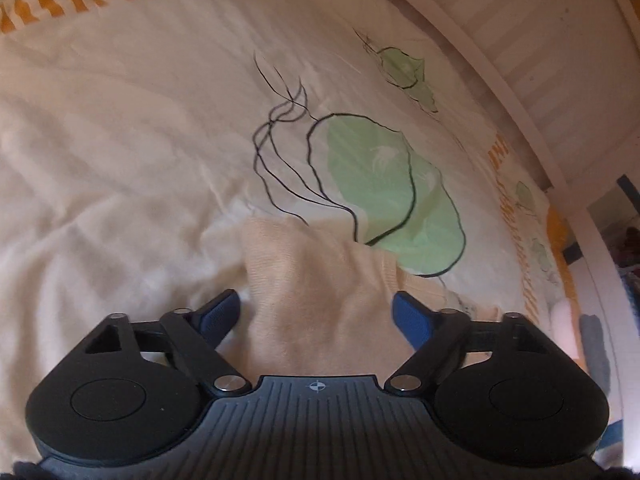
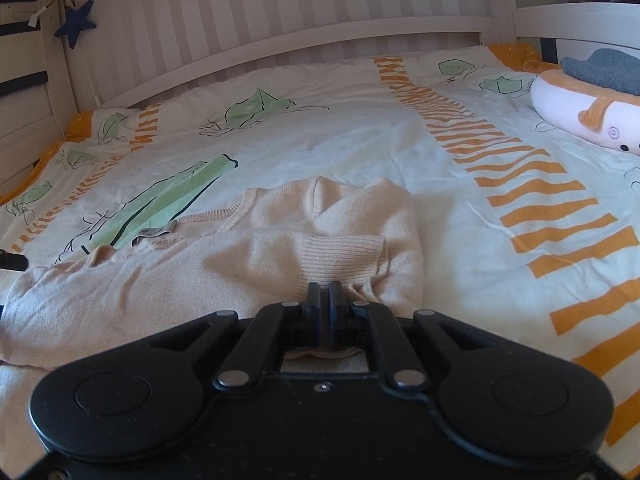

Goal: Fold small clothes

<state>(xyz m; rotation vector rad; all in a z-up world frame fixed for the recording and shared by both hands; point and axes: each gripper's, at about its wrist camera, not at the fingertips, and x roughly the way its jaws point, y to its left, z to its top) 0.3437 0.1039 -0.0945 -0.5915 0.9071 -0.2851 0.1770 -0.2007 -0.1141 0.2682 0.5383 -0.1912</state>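
Two hand-held grippers over one bed. Right hand-held gripper: black jaws drawn almost together, nipping the near edge of a pale peach knitted sweater, right at its ribbed cuff. That cuff belongs to a sleeve folded across the body of the garment, just ahead of the fingertips. Rest of the sweater runs off to the left of this gripper, lying flat but wrinkled on the bed; neckline with ribbed trim and a small sewn-in label sits ahead and to the left.

Left hand-held gripper: jaws stand well apart, blue pads either side of a fold of the same peach knit. Cloth lies between the pads; neither pad presses on it. Fabric bunches up just ahead of this gripper into a soft peak.

Beyond the sweater, in both views: cream bed cover printed with green leaves in black outline and bands of orange stripes.

Farther, ahead and right of the right gripper: round white-and-orange plush cushion with a folded grey knit item on top of it.

Farthest: white slatted bed rail along the back edge; dark blue star ornament hanging at its far left end.
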